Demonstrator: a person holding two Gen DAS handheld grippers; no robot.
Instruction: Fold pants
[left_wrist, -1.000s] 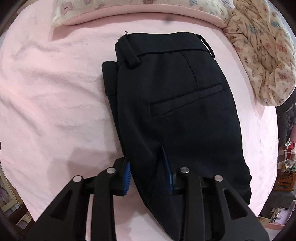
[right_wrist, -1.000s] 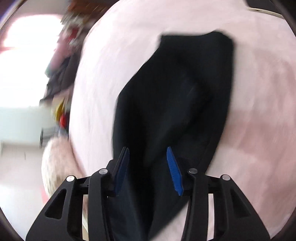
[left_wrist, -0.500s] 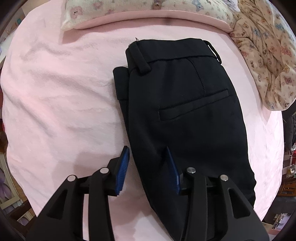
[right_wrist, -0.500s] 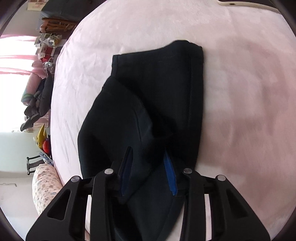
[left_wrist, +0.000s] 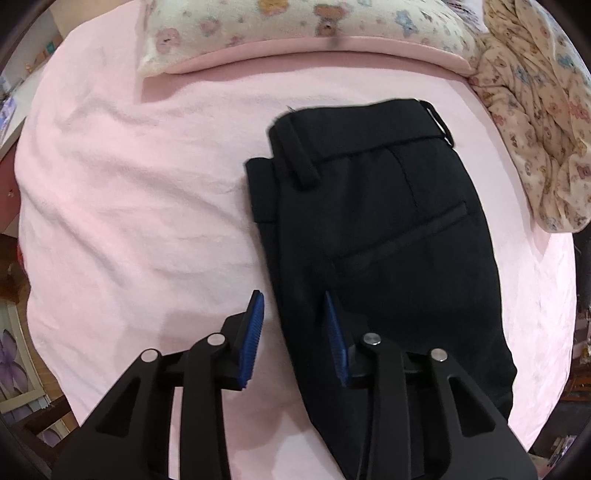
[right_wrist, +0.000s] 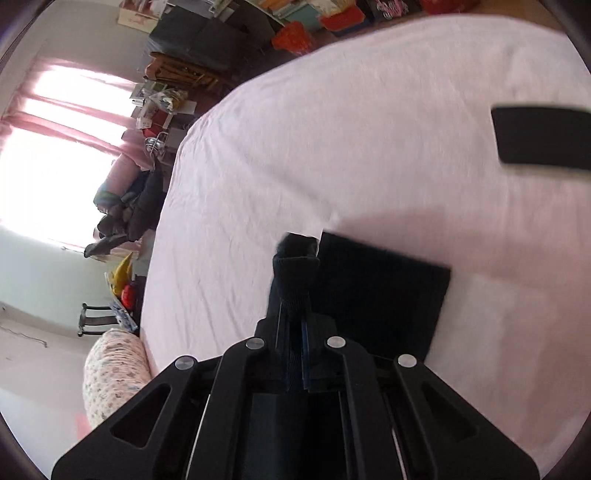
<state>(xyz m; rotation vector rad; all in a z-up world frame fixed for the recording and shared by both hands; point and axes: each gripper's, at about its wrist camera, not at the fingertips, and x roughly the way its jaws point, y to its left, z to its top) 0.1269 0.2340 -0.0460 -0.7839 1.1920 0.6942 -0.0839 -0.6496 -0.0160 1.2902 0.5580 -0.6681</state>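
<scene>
The black pants (left_wrist: 388, 236) lie on the pink bed (left_wrist: 129, 206), waistband toward the pillow, back pocket up. My left gripper (left_wrist: 293, 332) is open, its blue pads straddling the pants' left edge just above the fabric. In the right wrist view, my right gripper (right_wrist: 293, 332) is shut on a bunched part of the black pants (right_wrist: 295, 273) and holds it raised above the bed. More of the black fabric (right_wrist: 380, 291) hangs below it. A black strip (right_wrist: 539, 138) shows at the right edge; I cannot tell what it is.
A floral pillow (left_wrist: 295, 26) lies along the head of the bed and a floral blanket (left_wrist: 535, 110) is heaped at the right. In the right wrist view the bed edge (right_wrist: 162, 221) drops to a cluttered floor and window side.
My right gripper closed on the pant fabric and lifted it off the bed. My left gripper drew back slightly toward the pants' left edge and stayed open.
</scene>
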